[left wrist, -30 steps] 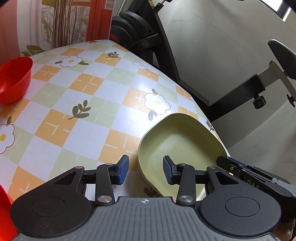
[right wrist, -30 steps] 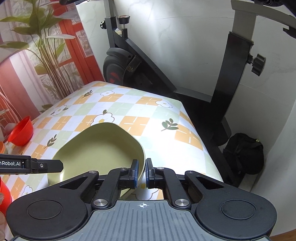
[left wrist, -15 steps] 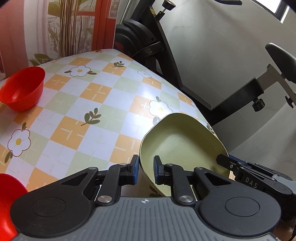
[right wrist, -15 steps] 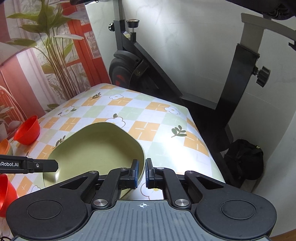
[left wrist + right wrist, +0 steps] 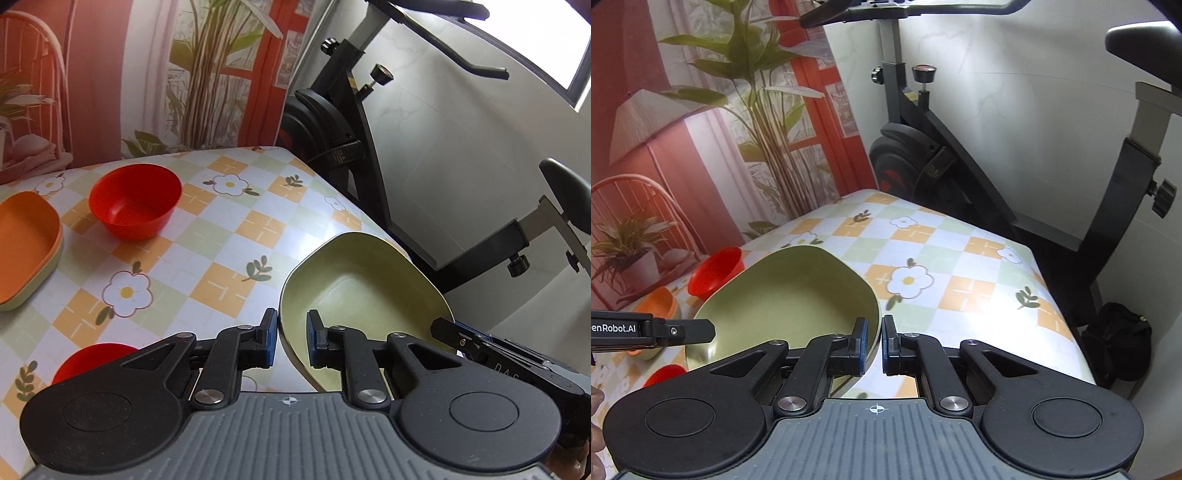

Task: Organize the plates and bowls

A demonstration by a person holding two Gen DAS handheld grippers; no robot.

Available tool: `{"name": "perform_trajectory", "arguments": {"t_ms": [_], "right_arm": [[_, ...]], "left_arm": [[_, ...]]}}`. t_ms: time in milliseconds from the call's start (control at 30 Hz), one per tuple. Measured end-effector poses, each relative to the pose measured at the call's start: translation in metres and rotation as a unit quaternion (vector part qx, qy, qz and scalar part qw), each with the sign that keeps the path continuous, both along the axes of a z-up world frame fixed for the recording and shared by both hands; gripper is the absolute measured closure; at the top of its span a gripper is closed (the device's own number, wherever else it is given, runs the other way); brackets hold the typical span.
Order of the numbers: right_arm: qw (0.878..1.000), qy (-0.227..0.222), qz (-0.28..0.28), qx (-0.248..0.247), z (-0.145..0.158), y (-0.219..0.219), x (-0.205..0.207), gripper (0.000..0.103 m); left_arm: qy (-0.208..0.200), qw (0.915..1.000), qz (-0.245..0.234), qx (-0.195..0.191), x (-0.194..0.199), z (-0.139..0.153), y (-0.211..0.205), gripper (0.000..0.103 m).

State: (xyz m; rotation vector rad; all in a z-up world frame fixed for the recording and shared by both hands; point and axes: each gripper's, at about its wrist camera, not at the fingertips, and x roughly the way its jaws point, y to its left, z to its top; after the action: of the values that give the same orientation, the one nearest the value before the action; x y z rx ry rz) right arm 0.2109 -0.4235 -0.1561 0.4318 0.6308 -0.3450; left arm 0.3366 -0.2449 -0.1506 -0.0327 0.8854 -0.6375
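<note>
Since a second ago the green plate (image 5: pixel 354 291) had risen off the counter (image 5: pixel 229 229), tilted, and the left tool (image 5: pixel 290 341), wide apart then, had clamped its near rim. The right tool (image 5: pixel 873 345) pinched the opposite rim, probably to keep the plate level. It hung above the counter's right edge, likely bound for the orange plate (image 5: pixel 26 240) stack beside the red bowl (image 5: pixel 135 205).

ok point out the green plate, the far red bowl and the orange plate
green plate (image 5: pixel 354 280), left wrist view, on its inner floor
far red bowl (image 5: pixel 135 206), left wrist view, on its inside wall
orange plate (image 5: pixel 26 240), left wrist view, on its inner floor
</note>
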Motion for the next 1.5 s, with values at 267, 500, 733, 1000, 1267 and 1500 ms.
{"name": "perform_trajectory", "arguments": {"t_ms": [267,500,733,1000,1267,1500], "right_arm": [[0.998,-0.023,0.063,0.008,0.031,0.063,0.042,0.095],[0.99,-0.039,0.134,0.008,0.06,0.14,0.089,0.094],[0.981,-0.051,0.189,0.008,0.079,0.204,0.142,0.093],[0.974,-0.054,0.219,0.033,0.085,0.251,0.198,0.094],[0.973,-0.033,0.229,0.029,0.069,0.267,0.247,0.095],[0.976,-0.005,0.219,-0.009,0.041,0.261,0.277,0.096]], "left_arm": [[-0.031,0.9976,0.056,-0.027,0.011,0.044,0.075,0.085],[-0.065,0.9913,0.112,-0.023,0.021,0.08,0.148,0.085],[-0.081,0.9845,0.155,-0.015,0.041,0.1,0.208,0.085],[-0.089,0.9758,0.2,-0.007,0.067,0.108,0.263,0.085],[-0.07,0.9726,0.221,-0.015,0.091,0.081,0.284,0.085],[-0.049,0.9739,0.222,-0.008,0.125,0.042,0.271,0.085]]}}
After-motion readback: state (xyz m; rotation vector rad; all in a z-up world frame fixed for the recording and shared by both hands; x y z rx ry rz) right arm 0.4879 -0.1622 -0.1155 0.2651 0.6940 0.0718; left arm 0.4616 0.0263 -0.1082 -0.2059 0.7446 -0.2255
